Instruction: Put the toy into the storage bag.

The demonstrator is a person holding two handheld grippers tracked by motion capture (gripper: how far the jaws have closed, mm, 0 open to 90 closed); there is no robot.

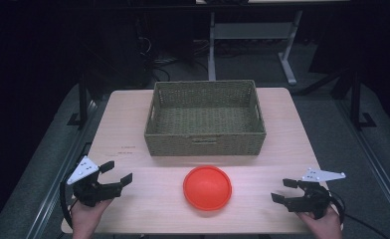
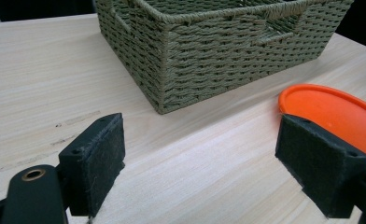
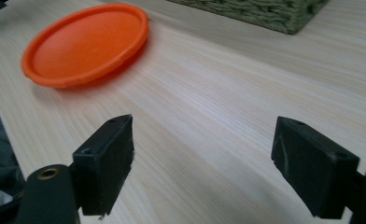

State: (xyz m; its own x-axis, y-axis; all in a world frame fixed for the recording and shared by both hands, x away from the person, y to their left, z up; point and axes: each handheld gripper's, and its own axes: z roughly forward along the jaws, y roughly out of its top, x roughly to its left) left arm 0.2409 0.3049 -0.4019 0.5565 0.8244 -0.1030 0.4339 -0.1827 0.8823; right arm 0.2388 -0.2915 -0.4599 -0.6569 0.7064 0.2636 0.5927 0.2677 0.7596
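Note:
An orange round lid (image 1: 207, 187) lies flat on the wooden table (image 1: 282, 149), near its front edge and in front of a woven green basket (image 1: 205, 119). My left gripper (image 1: 117, 173) rests at the front left, open, nothing between its jaws, pointing toward the lid. At the front right my right gripper (image 1: 282, 190) is open too, with nothing between its jaws, aimed left at the lid. In the left gripper view the lid (image 2: 335, 116) sits behind the right jaw and the basket (image 2: 209, 51) stands ahead. The right gripper view has the lid (image 3: 85, 44) at upper left.
The basket (image 3: 265, 11) looks to have nothing in it and takes up the back half of the table. Bare wood lies between each gripper and the lid. Beyond the table stand a dark floor and metal desk legs (image 1: 287, 55).

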